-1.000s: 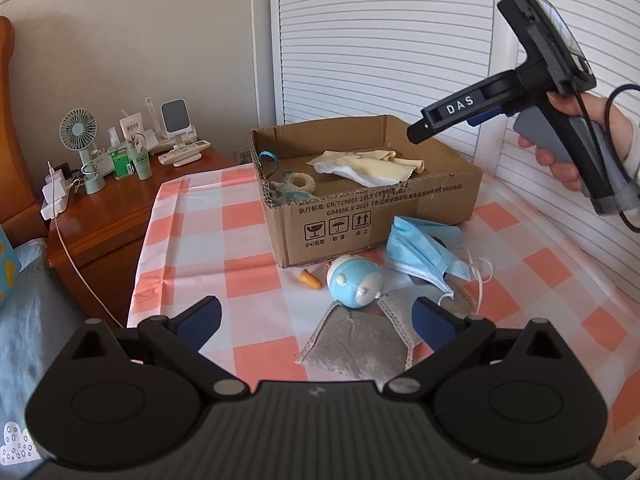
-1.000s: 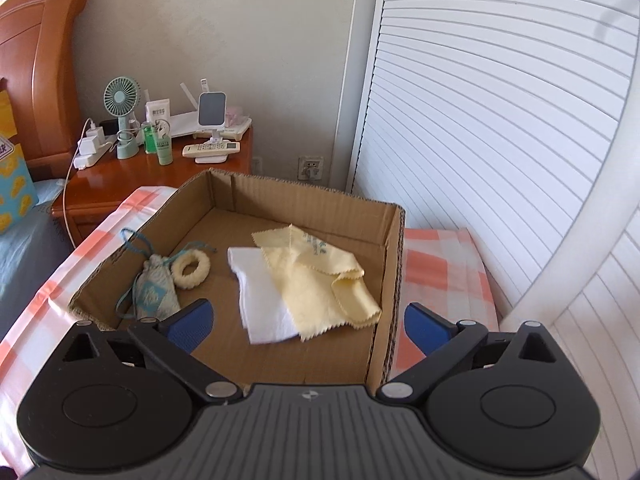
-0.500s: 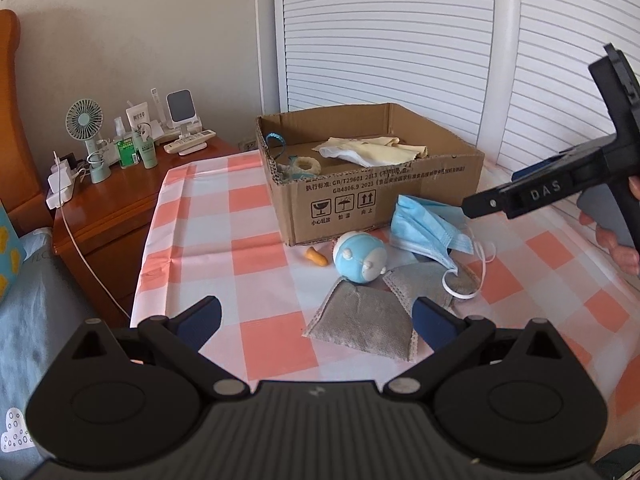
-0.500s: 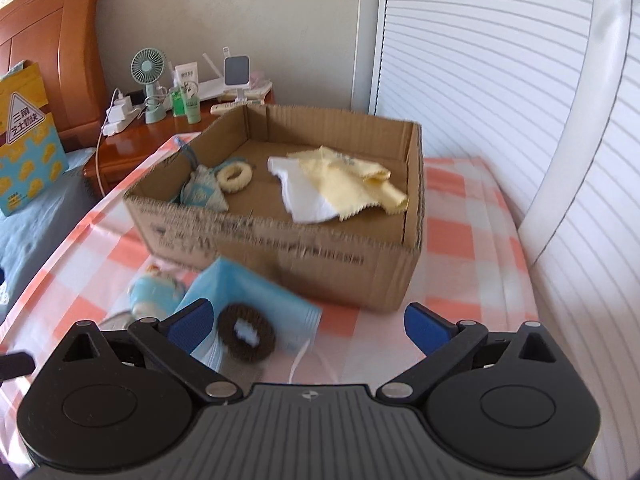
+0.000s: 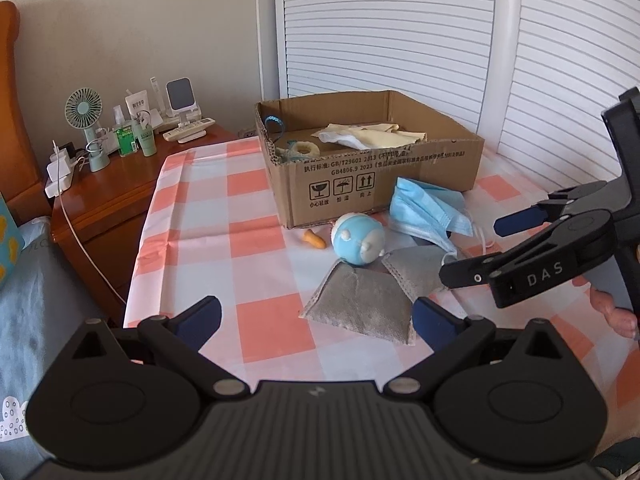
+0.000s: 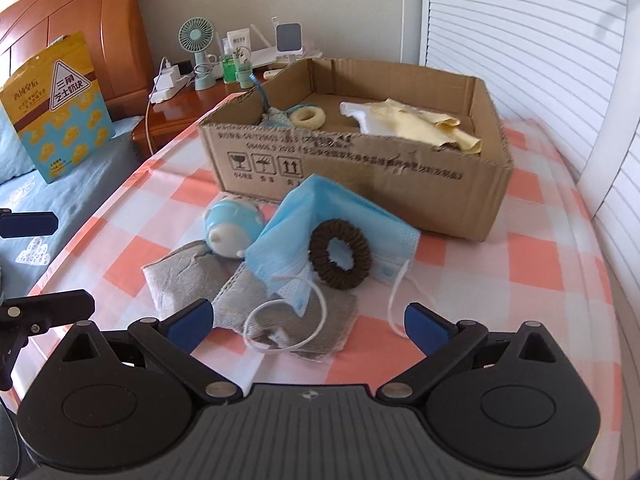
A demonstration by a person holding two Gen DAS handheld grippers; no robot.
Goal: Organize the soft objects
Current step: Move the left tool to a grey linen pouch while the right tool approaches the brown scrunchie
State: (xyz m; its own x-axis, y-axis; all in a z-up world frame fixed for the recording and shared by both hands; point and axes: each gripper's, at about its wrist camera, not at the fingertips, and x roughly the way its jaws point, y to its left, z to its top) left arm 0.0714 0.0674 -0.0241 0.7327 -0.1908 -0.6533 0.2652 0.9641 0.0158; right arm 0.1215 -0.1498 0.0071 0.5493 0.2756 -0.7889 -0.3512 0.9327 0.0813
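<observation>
A cardboard box [image 5: 380,184] [image 6: 360,160] stands on the checked tablecloth, holding a yellow cloth [image 6: 420,124], a cream ring [image 6: 307,117] and a small pouch. In front of it lie a blue face mask [image 6: 320,224] [image 5: 428,208] with a brown scrunchie [image 6: 340,254] on top, a blue round toy [image 5: 358,240] [image 6: 230,228], grey masks [image 5: 360,304] [image 6: 256,300] and an orange piece [image 5: 314,239]. My left gripper [image 5: 316,318] is open, low over the near grey mask. My right gripper [image 6: 306,322] is open, just short of the mask pile, also seen from the left wrist [image 5: 496,248].
A wooden nightstand [image 5: 104,188] at the left carries a small fan [image 5: 86,128], bottles, a charger and remotes. A bed with blue sheets [image 6: 60,184] and a yellow bag [image 6: 56,104] lies beyond the table's left edge. White louvred doors [image 5: 400,40] stand behind the box.
My right gripper has come back from over the box and dropped low in front of the mask pile. The left gripper has drawn back slightly. Both stayed open.
</observation>
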